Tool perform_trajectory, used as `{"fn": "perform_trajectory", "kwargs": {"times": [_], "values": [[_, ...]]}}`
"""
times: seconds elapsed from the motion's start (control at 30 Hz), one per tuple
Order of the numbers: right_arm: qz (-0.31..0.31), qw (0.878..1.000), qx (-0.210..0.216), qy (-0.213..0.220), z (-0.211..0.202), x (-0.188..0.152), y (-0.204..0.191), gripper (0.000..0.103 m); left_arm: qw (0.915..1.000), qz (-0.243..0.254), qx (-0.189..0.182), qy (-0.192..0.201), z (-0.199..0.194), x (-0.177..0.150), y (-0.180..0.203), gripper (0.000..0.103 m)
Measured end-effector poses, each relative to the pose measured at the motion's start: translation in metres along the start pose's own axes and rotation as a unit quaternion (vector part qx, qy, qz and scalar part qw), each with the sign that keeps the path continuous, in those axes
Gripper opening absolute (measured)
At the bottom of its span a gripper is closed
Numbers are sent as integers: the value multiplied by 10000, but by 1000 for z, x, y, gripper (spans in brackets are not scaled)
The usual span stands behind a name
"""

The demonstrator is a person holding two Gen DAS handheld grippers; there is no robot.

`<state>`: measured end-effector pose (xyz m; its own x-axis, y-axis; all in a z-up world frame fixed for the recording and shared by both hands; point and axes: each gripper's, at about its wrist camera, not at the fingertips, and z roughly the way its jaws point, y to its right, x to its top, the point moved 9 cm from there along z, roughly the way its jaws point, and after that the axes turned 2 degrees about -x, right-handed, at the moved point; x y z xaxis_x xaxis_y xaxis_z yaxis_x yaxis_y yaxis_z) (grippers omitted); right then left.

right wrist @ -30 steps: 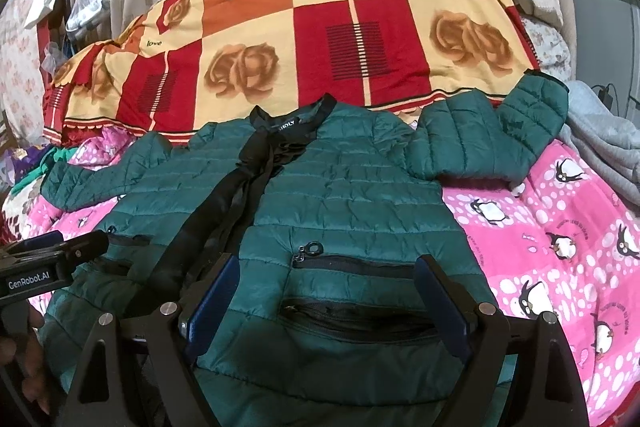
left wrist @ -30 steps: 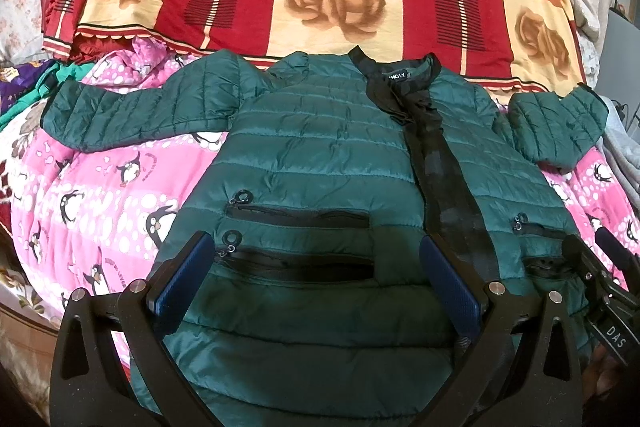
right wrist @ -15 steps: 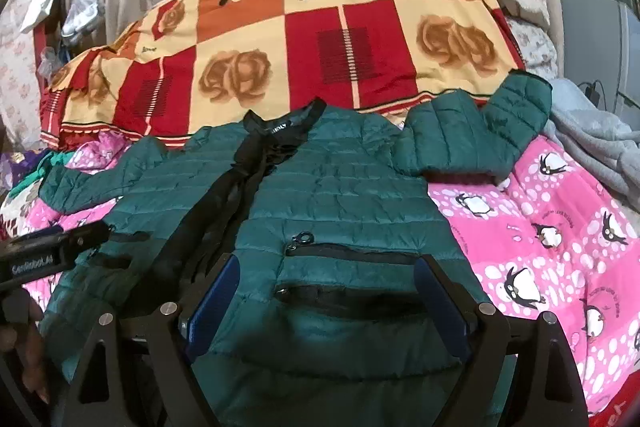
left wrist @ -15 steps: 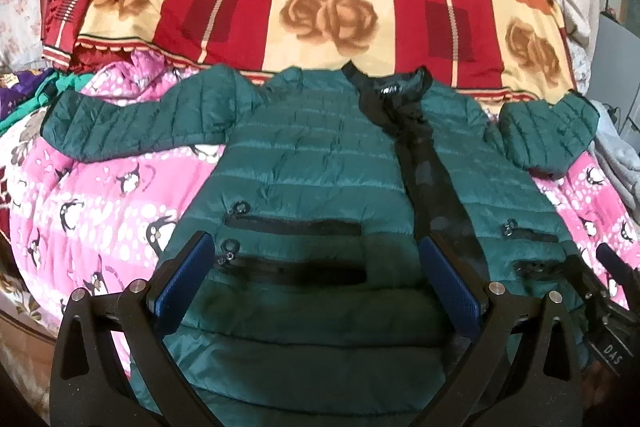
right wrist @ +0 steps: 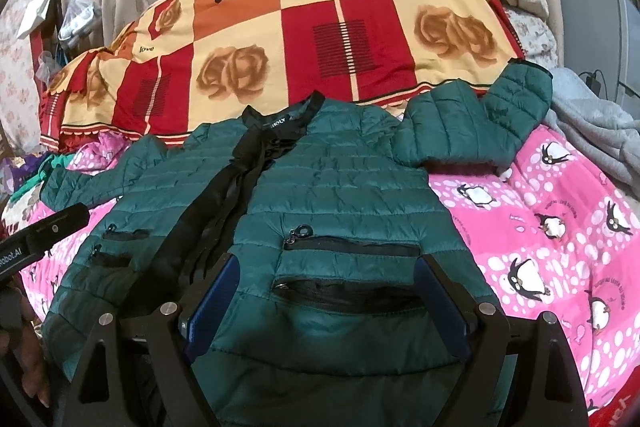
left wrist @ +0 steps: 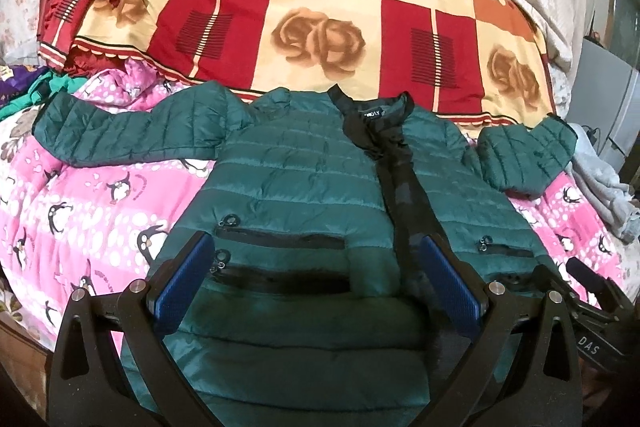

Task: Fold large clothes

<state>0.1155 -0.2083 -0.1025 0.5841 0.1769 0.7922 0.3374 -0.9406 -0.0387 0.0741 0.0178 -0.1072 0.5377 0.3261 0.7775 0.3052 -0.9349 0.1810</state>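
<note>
- While both tools hang over the hem with nothing between the pads, hold off on any closing; left gripper spread wide above the 2 zip pockets on its side, right gripper equally wide above the 2 pockets on the other side.
- Green quilted jacket spread front-up on the pink penguin blanket, collar far, hem near, front closed along the black placket.
- Judged as the start: no fold made yet, both sleeves out to the sides.
- Best taken sleeves first: pinch each near the cuff, through the full padded thickness, not the slick outer shell alone, since that shiny fabric looks likely to slip.
- Left sleeve lying long and flat; lift only a little and lay straight across the chest.
- Right sleeve already bent, its cuff riding up onto the rose-patterned quilt; draw off that quilt before folding, to avoid dragging it along.
- Keep clear of the grey garment just beyond that cuff.
- Afterwards, likely hem up to collar with both tools level, pressing out trapped air.
</note>
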Motion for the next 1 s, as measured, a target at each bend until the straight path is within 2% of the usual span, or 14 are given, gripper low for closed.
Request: {"fn": "perform_trajectory", "kwargs": {"times": [0.37,1.0], "values": [[-13,10000,-47,-60,2,-1,0,88,9966,-57,-818,-126,2,-1,12,103],[-254,9956,-648,-629,20,-13,5,88,9947,-378,-881,-363,8,-5,0,103]]}}
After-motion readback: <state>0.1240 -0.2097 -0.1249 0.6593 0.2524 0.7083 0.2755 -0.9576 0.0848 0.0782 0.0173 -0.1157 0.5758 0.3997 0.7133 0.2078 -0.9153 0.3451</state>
